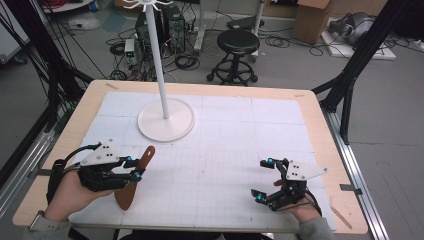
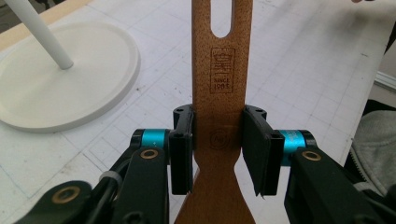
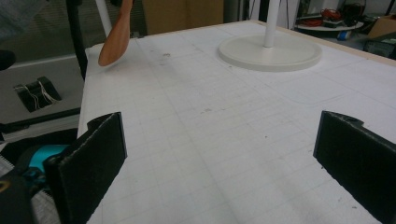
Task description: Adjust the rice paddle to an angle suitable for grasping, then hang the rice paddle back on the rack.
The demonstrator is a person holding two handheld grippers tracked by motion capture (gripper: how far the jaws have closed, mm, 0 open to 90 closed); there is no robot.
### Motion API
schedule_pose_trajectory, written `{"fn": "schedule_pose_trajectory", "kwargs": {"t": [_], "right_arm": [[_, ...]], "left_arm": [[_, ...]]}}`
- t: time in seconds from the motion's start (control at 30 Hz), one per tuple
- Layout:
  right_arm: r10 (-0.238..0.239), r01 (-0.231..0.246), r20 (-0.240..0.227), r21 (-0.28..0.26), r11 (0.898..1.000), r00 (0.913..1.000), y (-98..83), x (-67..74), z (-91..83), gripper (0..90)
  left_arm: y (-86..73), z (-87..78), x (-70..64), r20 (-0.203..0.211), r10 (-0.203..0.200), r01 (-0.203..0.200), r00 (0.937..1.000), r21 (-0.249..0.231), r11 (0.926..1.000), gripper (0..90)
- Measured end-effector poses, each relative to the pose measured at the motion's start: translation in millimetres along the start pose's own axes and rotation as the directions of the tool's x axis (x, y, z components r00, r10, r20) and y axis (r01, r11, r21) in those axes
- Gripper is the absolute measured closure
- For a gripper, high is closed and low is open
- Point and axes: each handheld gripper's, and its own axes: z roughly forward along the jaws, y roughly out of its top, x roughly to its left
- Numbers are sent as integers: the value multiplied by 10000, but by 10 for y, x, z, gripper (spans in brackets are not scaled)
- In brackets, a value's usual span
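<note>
A tall white stand with a round flat base (image 1: 165,120) and a thin upright pole (image 1: 158,60) occupies the far centre-left of the desk (image 1: 320,130), a light wooden top covered by a white gridded mat (image 1: 225,150). Nothing lies between the stand and the grippers. Behind the desk, on the floor, stand a black round stool (image 1: 238,42) and a cardboard box (image 1: 312,17), amid loose cables.

The left gripper (image 1: 135,167), held at the near left of the desk, has its fingers (image 2: 181,149) clamped on the narrow neck of a brown wooden spatula (image 1: 136,180). The spatula has a slotted handle and a stamped mark; its handle end points toward the stand's base, its broad blade toward the person. In the right gripper view the spatula (image 3: 116,37) appears raised clear of the mat.

The right gripper (image 1: 264,180) rests at the near right, well apart from the spatula, with its fingers (image 3: 91,163) spread wide and nothing between them.
</note>
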Motion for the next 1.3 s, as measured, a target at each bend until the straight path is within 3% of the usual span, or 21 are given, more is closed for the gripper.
{"fn": "schedule_pose_trajectory", "kwargs": {"t": [0.5,0.87,1.13,1.2,1.3], "right_arm": [[5,-5,11,-3,10000,10000,0,1,0,14],[82,-82,3,-205,9998,10000,7,-12,-9,15],[83,-82,39,-278,9996,10000,8,-11,-14,14],[126,-124,47,-245,9996,9999,8,-6,-16,14],[63,-62,35,-361,9993,10000,14,-2,-20,14]], "left_arm": [[-52,-75,79,-40,-428,424,9991,-654,9970,651],[-79,-185,203,275,-906,938,9955,-1572,9831,652],[-23,-260,327,666,-892,998,9938,-1791,9787,651],[-2,-268,363,822,-913,1040,9924,-1674,9804,652],[19,-287,426,731,-788,892,9942,-1522,9843,652]]}}
